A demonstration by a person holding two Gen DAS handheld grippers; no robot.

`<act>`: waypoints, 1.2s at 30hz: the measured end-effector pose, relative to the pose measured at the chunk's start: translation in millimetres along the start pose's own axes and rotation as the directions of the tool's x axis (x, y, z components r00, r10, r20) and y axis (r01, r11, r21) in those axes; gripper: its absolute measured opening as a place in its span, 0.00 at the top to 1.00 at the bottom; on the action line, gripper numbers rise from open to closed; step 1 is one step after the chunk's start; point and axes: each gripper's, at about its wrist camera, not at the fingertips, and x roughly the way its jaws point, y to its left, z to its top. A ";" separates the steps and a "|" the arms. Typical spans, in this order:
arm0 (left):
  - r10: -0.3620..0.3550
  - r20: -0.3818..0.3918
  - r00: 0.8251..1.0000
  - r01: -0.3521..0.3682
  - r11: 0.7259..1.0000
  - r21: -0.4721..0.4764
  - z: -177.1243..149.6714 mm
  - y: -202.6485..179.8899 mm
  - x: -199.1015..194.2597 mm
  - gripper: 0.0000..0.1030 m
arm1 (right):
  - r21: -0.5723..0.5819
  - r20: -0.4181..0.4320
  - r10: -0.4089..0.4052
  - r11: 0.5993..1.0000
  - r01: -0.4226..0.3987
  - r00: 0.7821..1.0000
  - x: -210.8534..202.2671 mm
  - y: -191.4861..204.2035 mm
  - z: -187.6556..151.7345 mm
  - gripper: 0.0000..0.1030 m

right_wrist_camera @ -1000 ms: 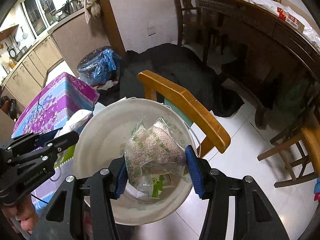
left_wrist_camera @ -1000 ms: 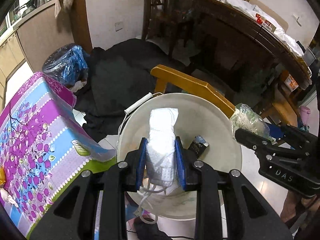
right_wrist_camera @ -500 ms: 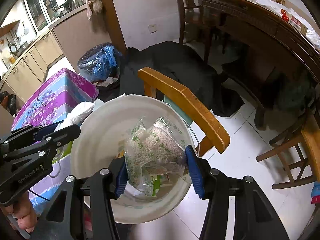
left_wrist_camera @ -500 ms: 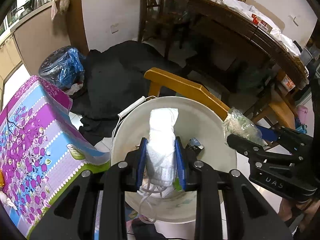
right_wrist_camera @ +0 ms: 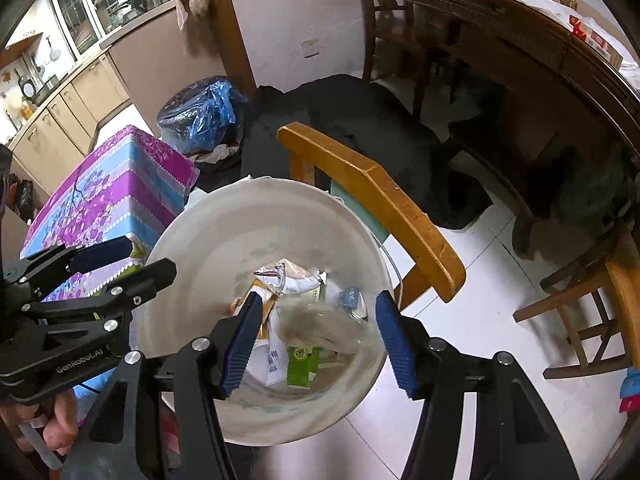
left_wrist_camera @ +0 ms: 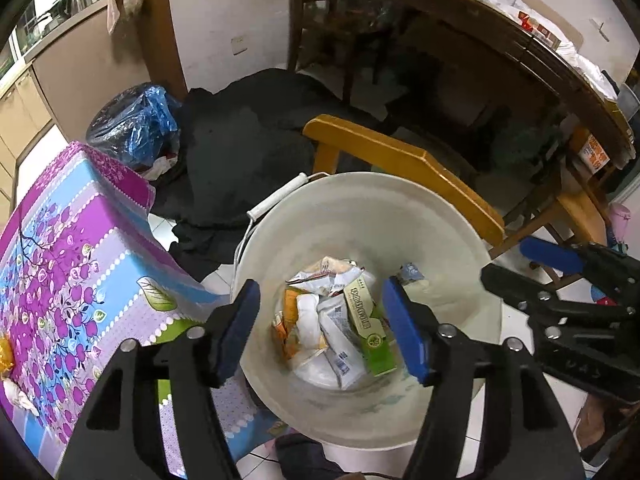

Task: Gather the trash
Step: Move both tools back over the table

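Two grippers hang over a pale bucket [left_wrist_camera: 448,232] that stands on the floor. Your left gripper [left_wrist_camera: 326,326] has its blue fingers [left_wrist_camera: 240,324] spread wide and holds nothing. Your right gripper [right_wrist_camera: 318,332] is likewise released, its fingers [right_wrist_camera: 390,338] apart. Between them a clear bag [right_wrist_camera: 320,326] shows only as a blur, apparently falling free into the bucket.

The trash [left_wrist_camera: 340,328] lies in a heap at the bucket's bottom: crumpled wrappers, white packets and a green carton [left_wrist_camera: 370,330] leaning among them.

A wooden chair [left_wrist_camera: 404,162] stands just behind the bucket. To your left is a counter [left_wrist_camera: 72,264] under a purple and blue floral cloth. Near its lower left edge a small orange scrap [left_wrist_camera: 5,354] and a white crumpled bit [left_wrist_camera: 18,398] rest on the cloth; what they are is too small to tell.

By the look of it, the drop step is ending. The next move would call for lifting both grippers clear of the rim and turning toward the counter for any remaining scraps, fingers kept open.
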 end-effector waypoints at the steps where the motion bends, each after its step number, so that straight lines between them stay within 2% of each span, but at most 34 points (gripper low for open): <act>1: 0.004 0.001 1.000 -0.004 1.000 0.000 -0.5 0.7 0.4 0.39 | 0.003 0.003 0.002 1.000 -0.002 1.000 -0.2 -1.0 0.4 0.40; 25: 0.046 0.006 0.999 -0.047 0.999 0.026 -7.7 -7.9 0.4 0.39 | 0.009 0.013 0.014 1.000 -0.014 1.000 -2.4 -4.4 -1.2 0.39; 28: 0.053 0.010 0.999 -0.053 0.998 0.029 -10.3 -7.8 -0.6 0.36 | 0.011 0.017 0.017 1.000 -0.017 1.000 -3.6 -4.2 -1.3 0.37; 36: 0.059 0.018 0.998 -0.060 0.998 0.031 -13.6 -6.4 -7.5 0.34 | 0.006 0.026 0.019 1.000 -0.019 0.999 -8.1 -0.7 -5.1 0.35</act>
